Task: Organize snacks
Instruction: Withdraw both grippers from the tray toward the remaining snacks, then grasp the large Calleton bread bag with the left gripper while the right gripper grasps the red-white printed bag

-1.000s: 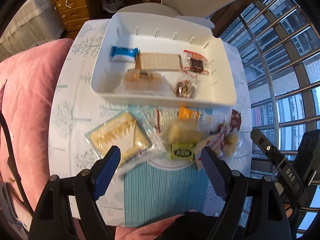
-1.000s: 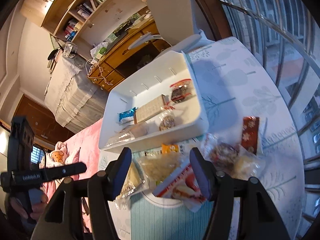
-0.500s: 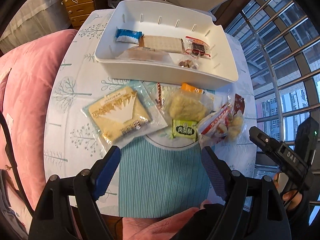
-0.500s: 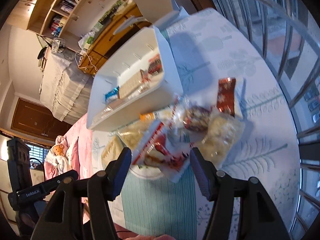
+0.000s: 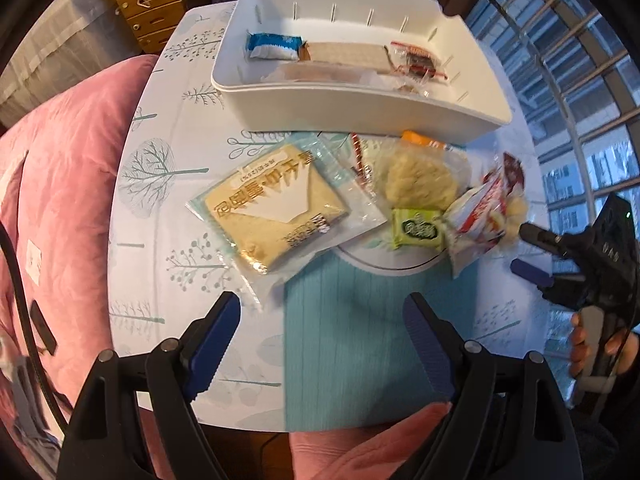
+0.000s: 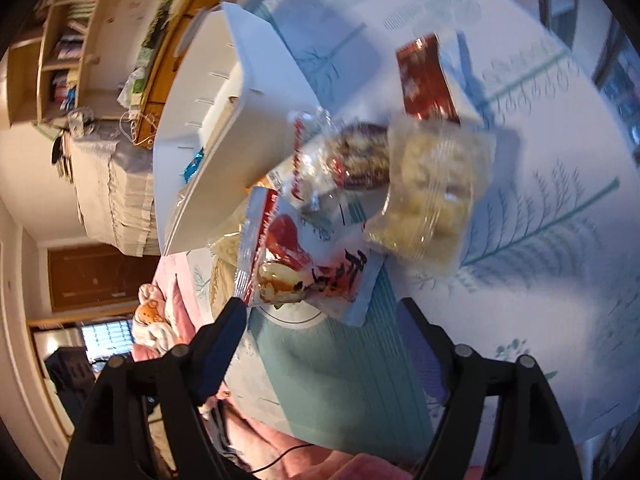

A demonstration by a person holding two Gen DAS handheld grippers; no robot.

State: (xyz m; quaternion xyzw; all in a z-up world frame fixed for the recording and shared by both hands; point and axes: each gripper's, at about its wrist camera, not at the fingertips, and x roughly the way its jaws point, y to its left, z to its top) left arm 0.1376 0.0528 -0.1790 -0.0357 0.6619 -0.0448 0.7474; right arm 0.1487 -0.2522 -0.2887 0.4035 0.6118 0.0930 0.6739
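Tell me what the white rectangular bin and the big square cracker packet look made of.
White rectangular bin: apparently moulded plastic, smooth matte walls with rounded corners and slots. Big square cracker packet: probably clear glossy plastic film, judging by its glare, wrinkles and see-through edges.

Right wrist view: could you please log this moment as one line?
right tongs: opening, empty | nearest: red-and-white packet | left tongs: open, empty | white bin: partly filled
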